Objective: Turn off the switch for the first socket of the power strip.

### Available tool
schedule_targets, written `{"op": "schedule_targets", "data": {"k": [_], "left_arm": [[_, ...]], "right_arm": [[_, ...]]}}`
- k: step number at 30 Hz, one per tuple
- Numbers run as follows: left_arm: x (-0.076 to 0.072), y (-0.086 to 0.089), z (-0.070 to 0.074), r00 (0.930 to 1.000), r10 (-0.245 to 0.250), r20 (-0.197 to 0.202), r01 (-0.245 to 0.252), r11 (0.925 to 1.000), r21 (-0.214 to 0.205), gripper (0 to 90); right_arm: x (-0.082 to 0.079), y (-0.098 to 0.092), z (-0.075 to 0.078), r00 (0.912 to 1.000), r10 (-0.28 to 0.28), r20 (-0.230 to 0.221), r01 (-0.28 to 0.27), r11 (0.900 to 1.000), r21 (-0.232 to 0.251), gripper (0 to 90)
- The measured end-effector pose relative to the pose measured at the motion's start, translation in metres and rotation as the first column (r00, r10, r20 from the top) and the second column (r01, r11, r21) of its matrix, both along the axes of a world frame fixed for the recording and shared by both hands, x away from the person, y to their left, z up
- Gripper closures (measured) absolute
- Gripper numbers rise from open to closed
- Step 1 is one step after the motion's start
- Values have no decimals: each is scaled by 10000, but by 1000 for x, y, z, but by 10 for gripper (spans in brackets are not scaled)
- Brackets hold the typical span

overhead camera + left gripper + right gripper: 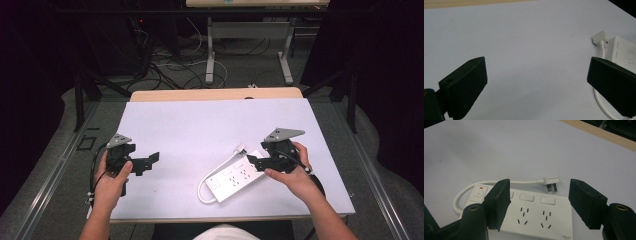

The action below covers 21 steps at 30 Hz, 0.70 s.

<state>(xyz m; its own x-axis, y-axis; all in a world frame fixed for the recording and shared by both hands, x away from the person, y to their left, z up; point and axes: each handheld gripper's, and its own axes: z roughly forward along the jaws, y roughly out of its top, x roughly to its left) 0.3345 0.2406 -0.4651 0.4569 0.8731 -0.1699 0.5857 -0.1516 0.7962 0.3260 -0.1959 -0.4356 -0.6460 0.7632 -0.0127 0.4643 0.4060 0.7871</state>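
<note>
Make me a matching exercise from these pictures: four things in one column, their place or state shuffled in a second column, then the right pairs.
1. power strip
2. plug
3. left gripper
4. right gripper

A. open over bare table, left side
B. lying flat, white, red mark beside its switch
C. open, above the strip's far end
D. unplugged, lying beyond the strip

Pairs: 1-B, 2-D, 3-A, 4-C
</note>
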Motion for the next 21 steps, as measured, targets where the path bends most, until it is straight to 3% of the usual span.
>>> {"op": "schedule_targets", "data": {"k": [21], "left_arm": [[0, 0, -1, 9998, -117, -130, 116, 9999, -27, 27]], "right_arm": [[18, 23, -11, 9953, 595, -768, -608, 9981, -137, 437]]}}
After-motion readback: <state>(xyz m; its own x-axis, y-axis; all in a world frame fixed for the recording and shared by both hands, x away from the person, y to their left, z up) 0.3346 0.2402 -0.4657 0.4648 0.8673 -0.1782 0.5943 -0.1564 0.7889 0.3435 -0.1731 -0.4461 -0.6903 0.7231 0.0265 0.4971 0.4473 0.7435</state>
